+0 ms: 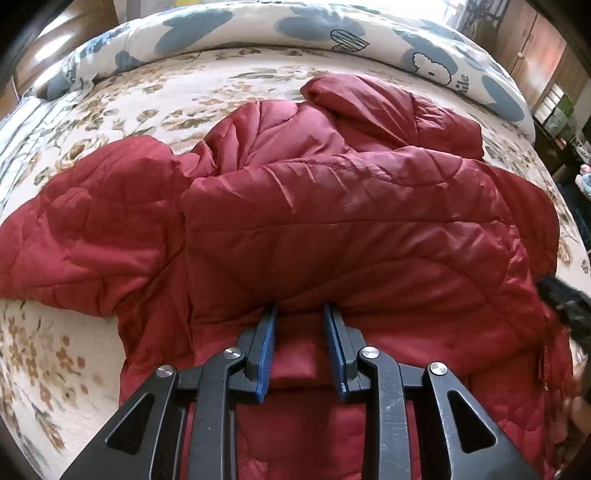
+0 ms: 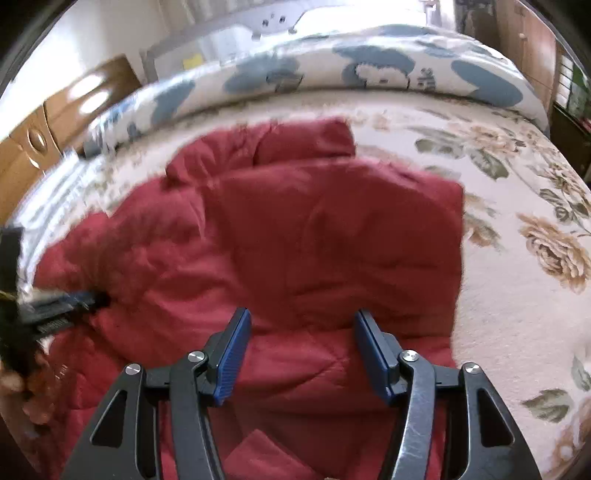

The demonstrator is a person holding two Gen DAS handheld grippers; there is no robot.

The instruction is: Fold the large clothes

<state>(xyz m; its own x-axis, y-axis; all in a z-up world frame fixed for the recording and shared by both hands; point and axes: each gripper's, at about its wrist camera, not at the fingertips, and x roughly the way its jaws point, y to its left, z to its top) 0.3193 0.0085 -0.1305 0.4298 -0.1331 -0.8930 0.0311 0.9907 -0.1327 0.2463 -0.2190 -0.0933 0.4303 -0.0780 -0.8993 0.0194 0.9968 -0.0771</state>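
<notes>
A padded red jacket (image 1: 332, 229) lies on the bed, its lower part folded up over the body, with one sleeve spread to the left and the hood at the far end. My left gripper (image 1: 300, 308) hovers at the near folded edge, blue pads apart, with red fabric under the gap but not pinched. In the right wrist view the same jacket (image 2: 295, 240) fills the middle. My right gripper (image 2: 302, 313) stands wide open over its near fold, gripping nothing. The left gripper (image 2: 62, 302) shows blurred at the left, touching the jacket's edge.
The bed's floral cream sheet (image 1: 166, 99) (image 2: 517, 295) extends around the jacket. A rolled white-and-blue duvet (image 1: 295, 26) (image 2: 369, 62) lies along the far side. Wooden furniture (image 2: 33, 147) stands at the left and a wooden cabinet (image 1: 535, 55) at the right. A hand (image 2: 22, 387) is at the lower left.
</notes>
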